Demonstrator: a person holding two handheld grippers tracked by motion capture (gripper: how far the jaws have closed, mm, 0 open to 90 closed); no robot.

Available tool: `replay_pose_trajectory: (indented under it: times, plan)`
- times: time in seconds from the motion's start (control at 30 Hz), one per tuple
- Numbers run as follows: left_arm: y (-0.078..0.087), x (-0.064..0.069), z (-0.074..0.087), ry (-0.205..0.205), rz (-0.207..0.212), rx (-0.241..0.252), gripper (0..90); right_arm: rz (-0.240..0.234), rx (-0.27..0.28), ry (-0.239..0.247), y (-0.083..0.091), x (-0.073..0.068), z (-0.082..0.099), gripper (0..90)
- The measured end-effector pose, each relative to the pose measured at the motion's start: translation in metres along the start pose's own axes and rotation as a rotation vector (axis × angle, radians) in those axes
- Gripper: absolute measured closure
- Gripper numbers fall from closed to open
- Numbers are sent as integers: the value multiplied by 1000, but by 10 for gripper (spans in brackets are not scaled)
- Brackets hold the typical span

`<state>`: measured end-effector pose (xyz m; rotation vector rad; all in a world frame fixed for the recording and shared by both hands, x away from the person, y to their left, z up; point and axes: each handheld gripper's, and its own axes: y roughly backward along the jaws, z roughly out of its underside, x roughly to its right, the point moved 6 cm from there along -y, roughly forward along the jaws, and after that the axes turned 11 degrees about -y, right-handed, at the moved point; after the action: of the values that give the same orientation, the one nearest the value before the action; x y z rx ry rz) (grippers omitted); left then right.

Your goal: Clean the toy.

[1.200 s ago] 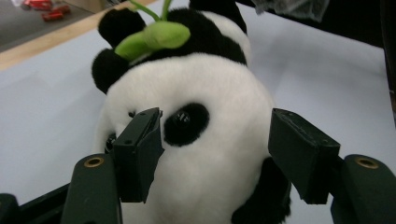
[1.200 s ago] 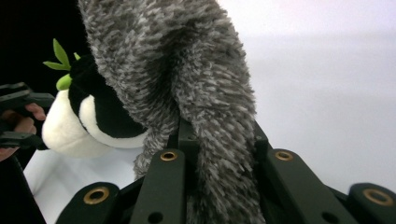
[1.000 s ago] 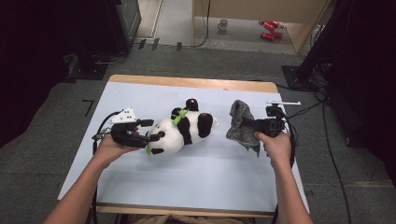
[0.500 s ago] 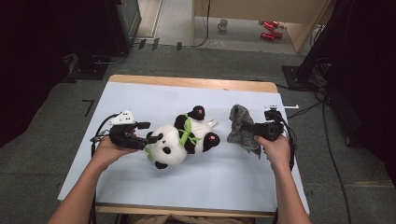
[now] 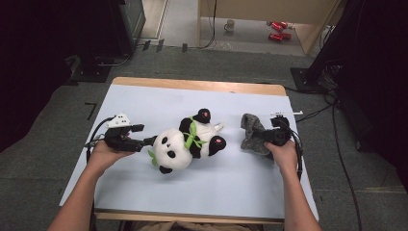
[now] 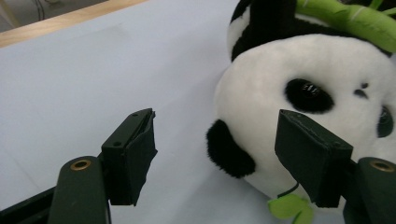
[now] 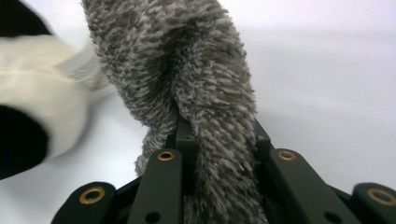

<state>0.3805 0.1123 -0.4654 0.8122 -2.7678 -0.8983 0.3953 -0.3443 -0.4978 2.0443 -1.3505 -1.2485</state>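
Panda [image 5: 190, 142] first, from the high view: it now lies nearer the table's [image 5: 144, 96] middle than a second ago, rolled face up, with my left gripper [image 5: 144, 142] at its head and the right gripper [image 5: 267, 137] lower, clamped on the grey cloth [image 5: 252, 134] by the right edge. Left gripper view: jaws wide apart, the head between them, unpinched, so I judge no hold yet. Right gripper view: cloth [image 7: 187, 84] bunched in closed jaws, ready to wipe.

Lab or studio, black curtains [image 5: 43, 62], floor cables [image 5: 337, 139], covered table [image 5: 159, 98]
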Motion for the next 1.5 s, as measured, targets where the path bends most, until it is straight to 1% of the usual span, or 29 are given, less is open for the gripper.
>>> replay_pose_trajectory:
  times: [0.07, 0.13, 0.2, 0.23, 0.3, 0.37, 0.43, 0.5, 0.57, 0.63, 0.67, 0.7, 0.73, 0.8, 0.83, 0.9, 0.97, 1.13, 1.2, 1.3, 1.37, 1.5]
  plan:
    - [-1, -3, 3, -3, -12, -7, 290, 20, 7, 10, -5, 5, -2, 744]
    - [-3, -5, 5, 2, -13, -13, 292, 37, 24, 25, -10, 9, -5, 744]
    - [-5, -7, 9, 7, -13, -14, 293, 53, 20, 21, -14, 14, -8, 738]
    - [-5, -9, 11, 11, -22, -21, 295, 60, 12, 12, -17, 16, -8, 736]
    - [-6, -13, 14, 26, -34, -29, 295, 63, 10, 6, -21, 20, -9, 732]
    - [-7, -17, 18, 32, -48, -45, 296, 65, 12, -4, -24, 22, -9, 728]
    - [-8, -20, 21, 44, -54, -60, 296, 76, 15, 4, -27, 25, -9, 721]
    - [-9, -21, 23, 53, -59, -70, 297, 71, 18, -8, -29, 26, -9, 714]
    - [-9, -22, 24, 53, -61, -74, 297, 70, 21, 4, -30, 27, -9, 701]
    - [-9, -22, 25, 56, -63, -77, 299, 73, 21, 17, -30, 28, -8, 661]
    - [-10, -22, 25, 61, -62, -81, 299, 72, 23, 22, -30, 28, -9, 618]
    - [-10, -22, 26, 60, -63, -83, 300, 79, 26, 19, -29, 28, -9, 557]
    - [-10, -22, 27, 57, -65, -83, 300, 81, 23, 11, -28, 28, -9, 501]
    - [-10, -23, 29, 64, -65, -87, 300, 69, 28, 11, -24, 28, -9, 421]
    - [-9, -23, 30, 68, -67, -88, 301, 68, 28, 19, -23, 27, -9, 375]
    - [-9, -25, 32, 78, -72, -85, 305, 70, 24, 46, -18, 25, -9, 338]
    - [-8, -26, 33, 79, -76, -88, 308, 90, 40, 75, -11, 22, -10, 317]
    - [-7, -24, 35, 72, -81, -90, 312, 70, 104, 79, 6, 15, -15, 257]
    - [-6, -24, 36, 71, -82, -90, 314, 68, 115, 84, 13, 13, -13, 247]
    - [-4, -24, 40, 72, -83, -93, 316, 65, 128, 101, 21, 10, -9, 243]
    - [-4, -24, 42, 69, -86, -104, 317, 54, 130, 113, 26, 7, -3, 252]
    - [-4, -22, 43, 47, -86, -117, 318, 41, 126, 131, 33, 2, 11, 260]
